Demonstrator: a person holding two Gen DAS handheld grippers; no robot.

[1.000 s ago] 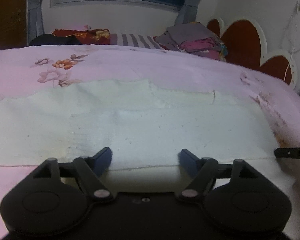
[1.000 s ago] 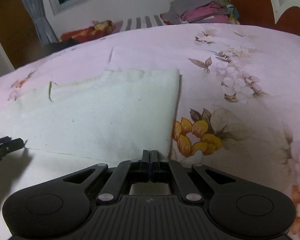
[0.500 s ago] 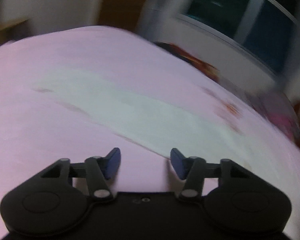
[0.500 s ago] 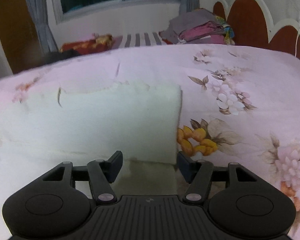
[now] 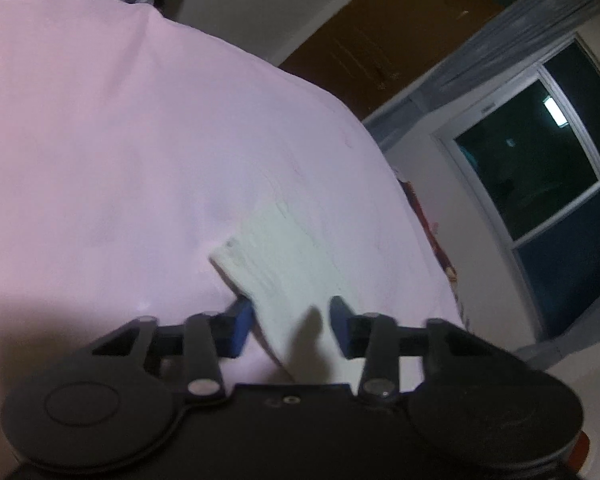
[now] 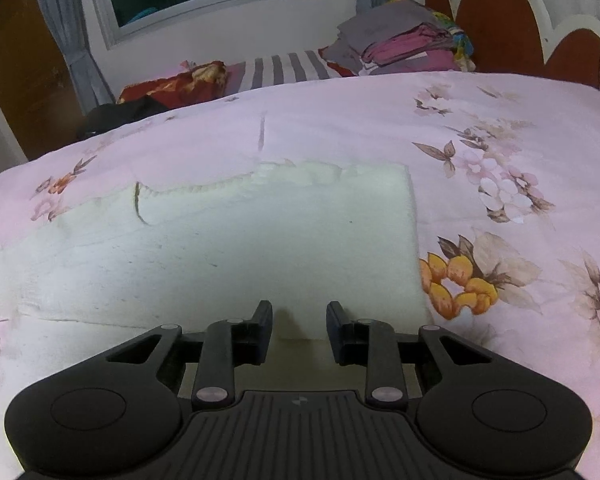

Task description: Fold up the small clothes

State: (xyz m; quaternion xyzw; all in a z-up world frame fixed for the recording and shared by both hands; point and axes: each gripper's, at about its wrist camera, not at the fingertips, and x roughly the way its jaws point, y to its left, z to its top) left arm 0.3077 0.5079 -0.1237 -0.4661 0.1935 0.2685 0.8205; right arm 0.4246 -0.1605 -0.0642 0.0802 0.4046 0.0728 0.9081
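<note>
Now both narrowed. Left gripper closing around cream cloth corner, contact unclear. Right gripper closing too, gapped above cloth on pink bedspread.

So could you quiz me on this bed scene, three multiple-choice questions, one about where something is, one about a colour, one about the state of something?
1. Where does the pile of folded clothes sit?
A. at the far side of the bed, by the headboard
B. on the white cloth
C. on the floor

2. What colour is the bedspread under the white cloth?
A. dark blue
B. pink with flowers
C. plain green

3. How does the right gripper stand?
A. shut on the cloth
B. open, at the cloth's near edge
C. shut on a flower

Answers:
1. A, the pile lies beyond the bedspread next to the red headboard.
2. B, pink fabric with printed flowers surrounds the cloth.
3. B, a clear gap shows between its fingers, and nothing is pinched.
</note>
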